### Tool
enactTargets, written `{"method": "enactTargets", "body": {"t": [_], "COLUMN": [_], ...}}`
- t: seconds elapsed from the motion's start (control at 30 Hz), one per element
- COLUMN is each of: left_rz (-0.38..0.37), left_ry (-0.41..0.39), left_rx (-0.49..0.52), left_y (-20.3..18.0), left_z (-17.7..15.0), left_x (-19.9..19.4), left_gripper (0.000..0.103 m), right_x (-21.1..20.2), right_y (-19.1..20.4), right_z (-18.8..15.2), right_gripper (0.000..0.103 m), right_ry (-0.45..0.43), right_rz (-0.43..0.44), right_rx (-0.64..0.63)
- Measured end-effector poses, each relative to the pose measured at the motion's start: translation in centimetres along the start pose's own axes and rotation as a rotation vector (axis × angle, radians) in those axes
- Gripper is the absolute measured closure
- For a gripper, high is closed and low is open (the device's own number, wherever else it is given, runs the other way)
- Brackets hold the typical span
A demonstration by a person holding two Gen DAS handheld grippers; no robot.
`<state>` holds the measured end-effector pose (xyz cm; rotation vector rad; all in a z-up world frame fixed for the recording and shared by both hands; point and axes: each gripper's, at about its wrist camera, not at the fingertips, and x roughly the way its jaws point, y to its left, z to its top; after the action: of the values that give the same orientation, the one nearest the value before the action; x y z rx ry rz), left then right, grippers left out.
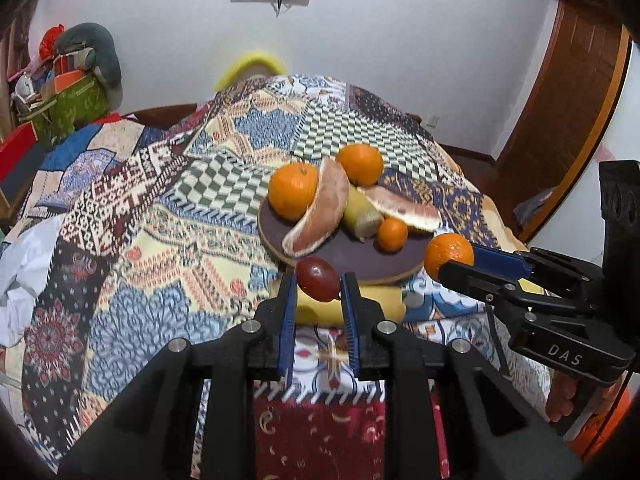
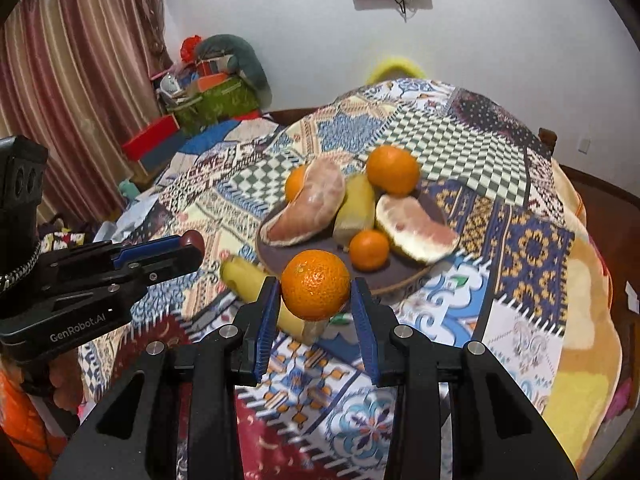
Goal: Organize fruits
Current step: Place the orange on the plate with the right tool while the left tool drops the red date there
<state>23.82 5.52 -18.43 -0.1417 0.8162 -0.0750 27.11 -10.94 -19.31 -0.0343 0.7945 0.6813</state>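
Note:
My left gripper (image 1: 319, 282) is shut on a small dark red oval fruit (image 1: 316, 276), held above the near rim of a dark round plate (image 1: 352, 260). My right gripper (image 2: 315, 292) is shut on an orange (image 2: 316, 280), just in front of the same plate (image 2: 280, 258). On the plate lie two oranges (image 1: 294, 190), a small mandarin (image 1: 392, 233), two pomelo segments (image 1: 320, 212) and a yellow fruit piece (image 1: 360, 214). Each view shows the other gripper from the side: the right gripper (image 1: 458, 258) with its orange, the left gripper (image 2: 192, 246) with the red fruit.
A patchwork cloth (image 1: 160, 240) covers the table. A yellow fruit piece (image 2: 244, 276) lies on the cloth by the plate's near edge. Boxes and bags (image 1: 68, 92) are stacked at the far left by the wall. A wooden door frame (image 1: 560, 120) stands at the right.

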Motion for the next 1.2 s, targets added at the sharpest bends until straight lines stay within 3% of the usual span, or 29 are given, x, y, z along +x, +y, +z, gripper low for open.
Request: {"method": "enactTargets", "body": {"t": [0.27, 0.67, 1.2], "left_rz": [-0.004, -0.014, -0.012], "left_ry": [-0.025, 0.034, 0.063], "left_rx": [0.008, 0.016, 0.013], "left_y": [0.2, 0.2, 0.2], "left_z": [1.8, 2.3, 2.3], "left_x": [1.2, 5.9, 7.3], "left_gripper": [0.081, 0.081, 0.081], "right_x": [1.4, 4.4, 5.3], "right_y": [-0.7, -1.4, -1.3], "right_z": [1.7, 2.1, 1.9], "right_gripper": [0.070, 0.070, 0.069], "right_ry": [-0.016, 0.020, 0.055], "right_rz": [0.000, 0.018, 0.039], "right_rx": [-0.008, -0.026, -0.036]}}
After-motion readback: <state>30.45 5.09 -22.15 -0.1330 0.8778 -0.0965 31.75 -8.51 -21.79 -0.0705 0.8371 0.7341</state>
